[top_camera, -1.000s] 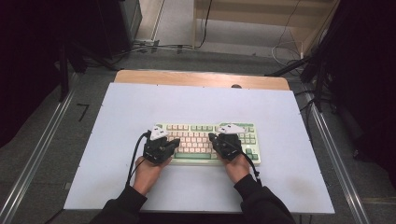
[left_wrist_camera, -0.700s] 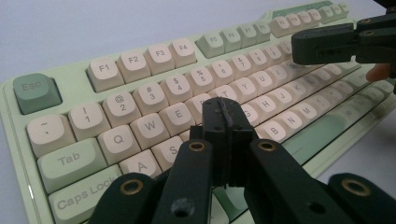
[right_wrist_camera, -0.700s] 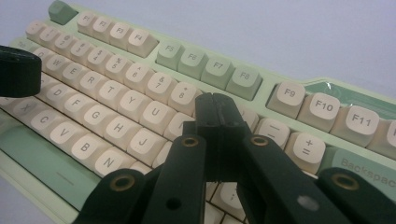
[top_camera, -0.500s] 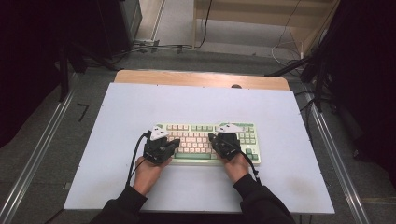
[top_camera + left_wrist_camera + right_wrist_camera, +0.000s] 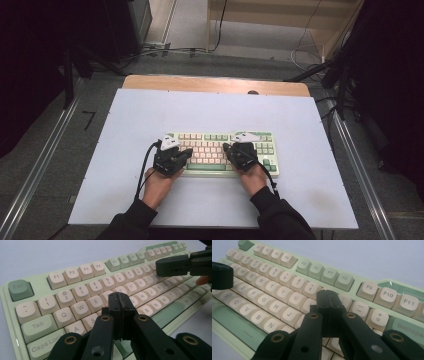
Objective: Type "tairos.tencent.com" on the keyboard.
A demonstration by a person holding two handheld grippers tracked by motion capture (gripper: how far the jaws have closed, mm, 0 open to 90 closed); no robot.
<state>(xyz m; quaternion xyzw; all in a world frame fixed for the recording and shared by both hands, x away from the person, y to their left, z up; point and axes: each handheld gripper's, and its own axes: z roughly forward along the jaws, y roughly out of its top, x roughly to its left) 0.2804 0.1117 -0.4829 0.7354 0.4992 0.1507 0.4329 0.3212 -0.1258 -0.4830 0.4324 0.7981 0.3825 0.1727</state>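
A pale green keyboard [image 5: 220, 150] with cream and green keys lies on the white table top [image 5: 215, 110]. My left gripper [image 5: 172, 152] rests over its left end, jaws shut with nothing between them; in the left gripper view the closed tips [image 5: 120, 301] hover near the letter keys around E and D of the keyboard [image 5: 75, 297]. My right gripper [image 5: 242, 150] sits over the right-centre part, jaws shut and empty; in the right gripper view its tips [image 5: 327, 298] are above the keys near I and O of the keyboard [image 5: 274, 292]. The other gripper [image 5: 185, 263] appears at the upper right of the left gripper view.
Bare white table top surrounds the keyboard on all sides. A wooden strip [image 5: 215, 84] runs along the far edge of the table. Metal rails [image 5: 40, 165] flank the table, and cables [image 5: 170, 50] lie on the floor beyond it.
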